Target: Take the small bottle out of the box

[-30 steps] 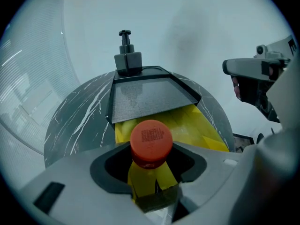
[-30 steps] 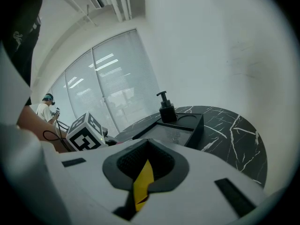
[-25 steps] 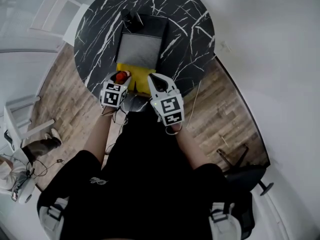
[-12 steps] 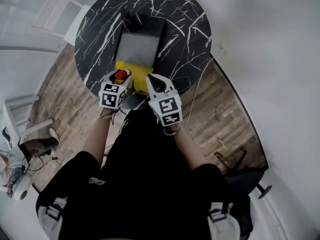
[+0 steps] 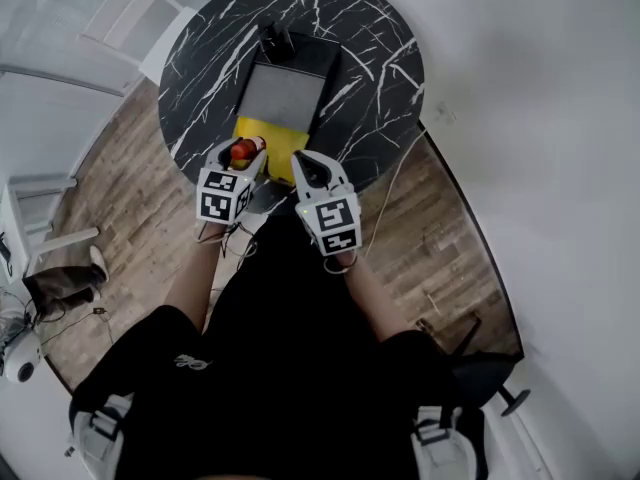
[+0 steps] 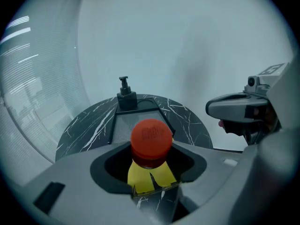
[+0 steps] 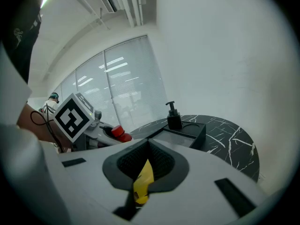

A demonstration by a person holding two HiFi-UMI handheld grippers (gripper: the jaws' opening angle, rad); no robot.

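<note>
The small bottle (image 5: 240,152), yellow with a red cap (image 6: 151,137), stands upright between the jaws of my left gripper (image 5: 243,151), which is shut on it just above the table's near edge. The dark box (image 5: 318,56) with a grey inside lies in the middle of the round black marble table (image 5: 380,78), and a yellow flap (image 5: 277,140) lies at its near end. My right gripper (image 5: 305,165) hovers right of the bottle, over the flap's right edge. Its jaws are together with nothing in them, and yellow shows through the slit between them (image 7: 147,146).
A black pump bottle (image 5: 277,40) stands in the far end of the box. A cable (image 5: 400,183) hangs off the table's right side. White chairs (image 5: 135,23) stand at the left, a black chair base (image 5: 480,358) at the right, on a wooden floor.
Both grippers have kept their places at the table's near edge, the left still holding the bottle. Only the head camera has shifted a little.
</note>
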